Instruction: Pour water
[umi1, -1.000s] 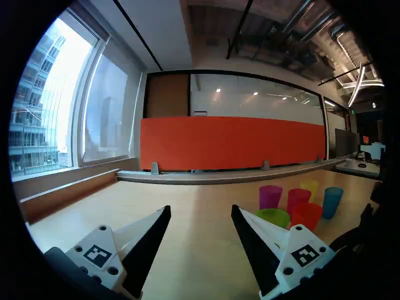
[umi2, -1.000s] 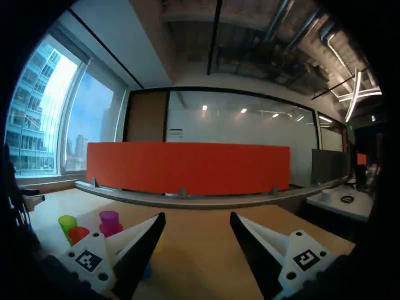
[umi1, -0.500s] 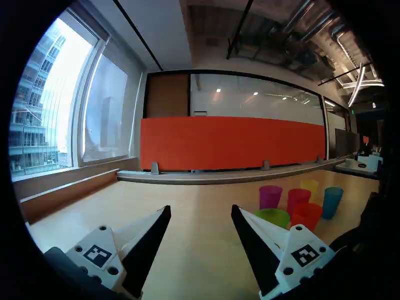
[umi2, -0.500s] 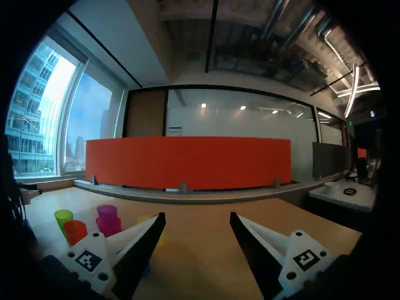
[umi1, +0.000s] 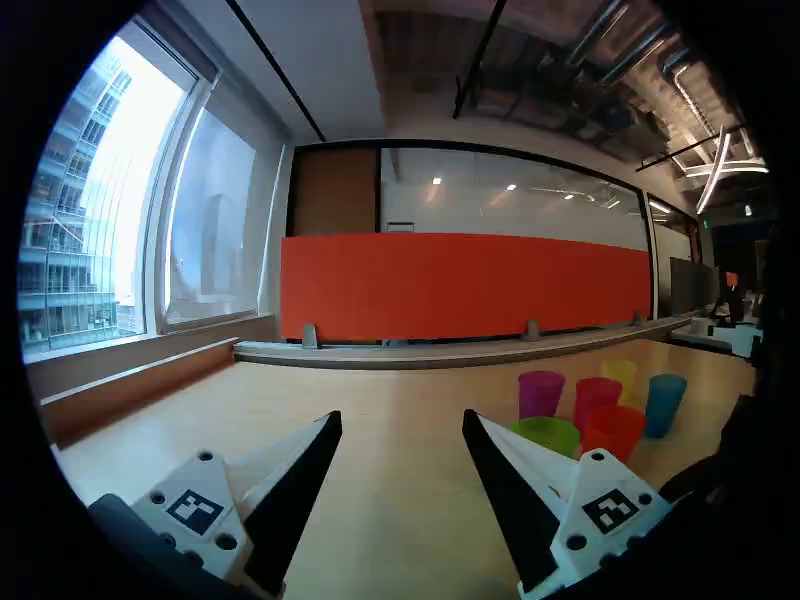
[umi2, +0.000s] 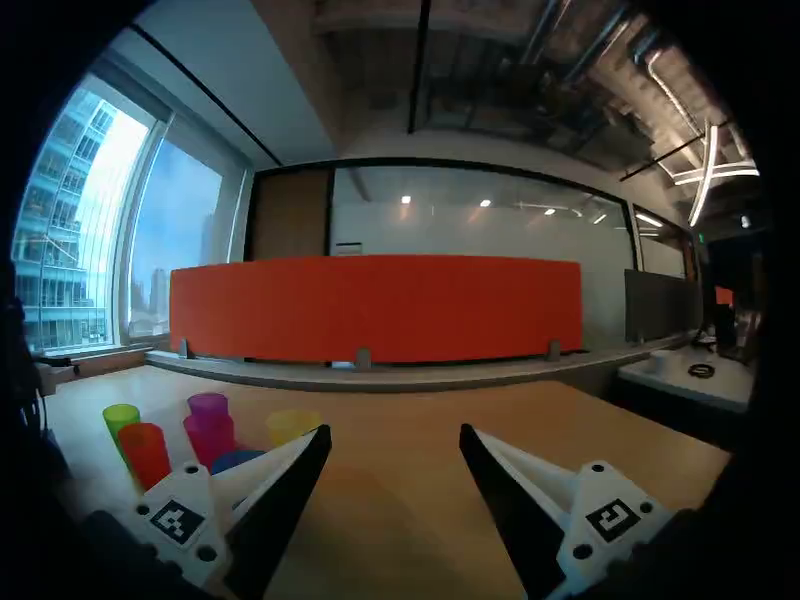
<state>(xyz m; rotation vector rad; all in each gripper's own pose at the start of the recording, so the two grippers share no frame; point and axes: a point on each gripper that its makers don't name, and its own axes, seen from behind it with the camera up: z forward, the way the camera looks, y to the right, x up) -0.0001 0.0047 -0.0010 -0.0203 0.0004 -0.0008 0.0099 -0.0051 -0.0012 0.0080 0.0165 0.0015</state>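
1. Left gripper (umi1: 401, 414) — jaws spread wide with nothing between them. It hangs over the table (umi1: 400, 385) and faces the orange screen (umi1: 460, 285).
2. Right gripper (umi2: 395, 429) — likewise released and empty, facing the same screen.
3. Left gripper view: six cups (umi1: 597, 398) stand on the table short of the screen, below its right end. The green cup (umi1: 545, 433) and orange cup (umi1: 613, 428) are nearest, partly behind one finger (umi1: 530, 490).
4. Right gripper view: the cluster sits below the screen's left end. The blue cup (umi2: 237, 460) is partly hidden by a finger.
5. Right gripper view: a white desk (umi2: 690, 380) stands beyond the screen's right end.
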